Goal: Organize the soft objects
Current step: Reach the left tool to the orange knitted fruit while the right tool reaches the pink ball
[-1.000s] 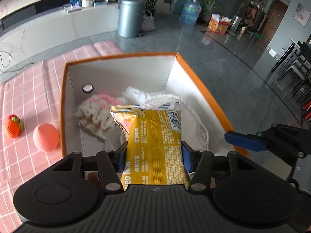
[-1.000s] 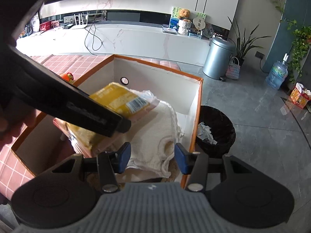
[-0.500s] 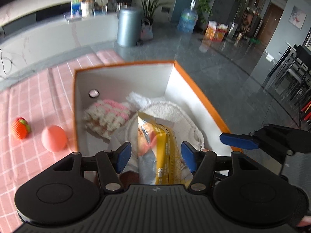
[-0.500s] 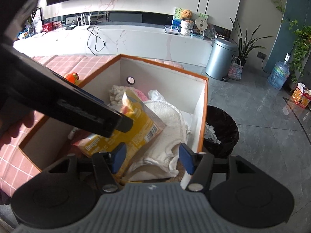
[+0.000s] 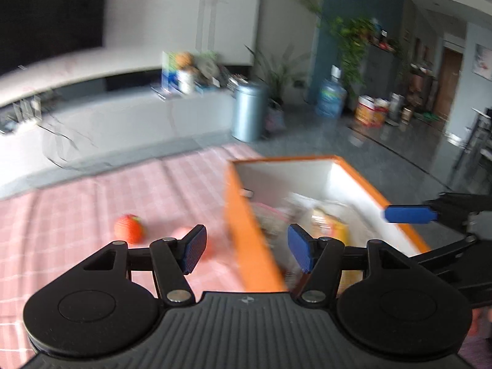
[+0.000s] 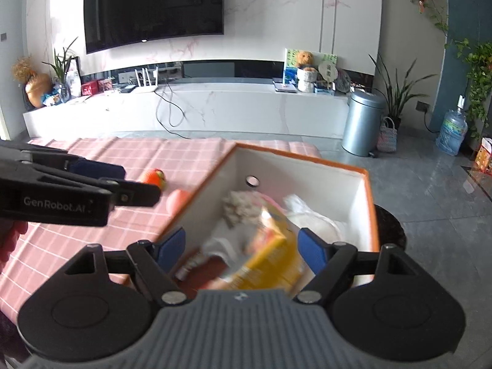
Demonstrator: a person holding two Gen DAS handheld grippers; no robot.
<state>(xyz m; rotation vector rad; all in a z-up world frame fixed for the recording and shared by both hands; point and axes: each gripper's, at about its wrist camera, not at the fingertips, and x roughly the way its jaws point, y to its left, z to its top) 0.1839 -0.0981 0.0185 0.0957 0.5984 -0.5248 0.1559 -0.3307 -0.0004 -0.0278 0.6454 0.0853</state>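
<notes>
Orange-rimmed, white-walled, the open cardboard box (image 6: 363,203) sits on the pink checked cloth (image 5: 92,209) that covers my desk, and that's where the yellow snack packet (image 6: 270,261) is: lying inside the box, tilted, blurred in both views. Beside it in the box I can make out a fluffy cream-and-pink knitted piece (image 6: 240,209) toward the far wall and a white towel-like cloth (image 6: 313,218) against the right wall.

My left tool (image 5: 246,250) is spread wide with nothing between its blue pads (image 5: 195,247); it hangs over the box's near left wall, one finger over the cloth side, the other over the box interior. My right tool (image 6: 241,250) is also open and empty, its blue pads (image 6: 312,252) straddling the yellow packet from above without touching it, as far as I can tell.

Out on the pink cloth, left of the box, I've got a round orange ribbed soft toy (image 5: 129,228) and, nearer the box wall, a smooth pink egg-shaped sponge (image 6: 178,201), partly hidden behind my left finger in the left view. The two lie near each other but apart.

Across the floor there's a grey metal bin (image 6: 363,123) by the white marble TV bench (image 6: 215,107).
</notes>
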